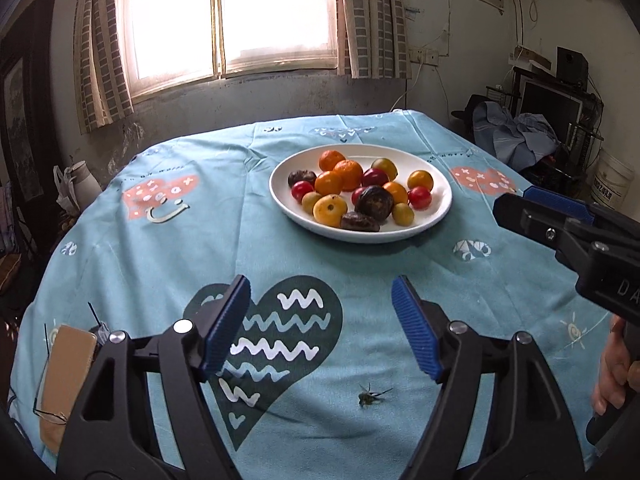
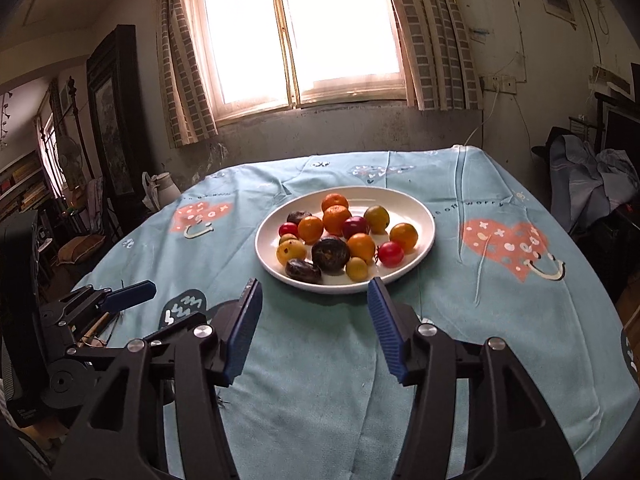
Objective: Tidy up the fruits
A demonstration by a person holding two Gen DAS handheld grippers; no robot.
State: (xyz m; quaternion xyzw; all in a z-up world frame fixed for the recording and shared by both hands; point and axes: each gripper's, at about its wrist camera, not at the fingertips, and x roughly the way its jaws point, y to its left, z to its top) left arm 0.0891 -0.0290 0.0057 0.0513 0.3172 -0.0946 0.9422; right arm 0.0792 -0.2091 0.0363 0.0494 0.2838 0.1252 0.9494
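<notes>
A white plate [image 1: 436, 216] [image 2: 420, 208] sits on the blue tablecloth, holding several small fruits: orange tangerines [image 1: 347, 174] [image 2: 337, 219], red plums [image 1: 419, 197] [image 2: 391, 254], yellow fruits [image 1: 329, 209] [image 2: 291, 251] and dark passion fruits [image 1: 373, 202] [image 2: 329, 254]. My left gripper [image 1: 322, 324] is open and empty, hovering over the cloth well short of the plate. My right gripper [image 2: 314, 324] is open and empty, its fingertips just short of the plate's near rim. The right gripper also shows at the right edge of the left wrist view [image 1: 532, 208]; the left gripper shows at the left of the right wrist view [image 2: 128, 294].
A tan phone-like object with glasses [image 1: 64, 380] lies at the table's near left edge. A small stem scrap [image 1: 370, 396] lies on the cloth. A white kettle [image 1: 82, 184] stands beyond the table's left side. Clothes and a bucket [image 1: 612, 182] are to the right.
</notes>
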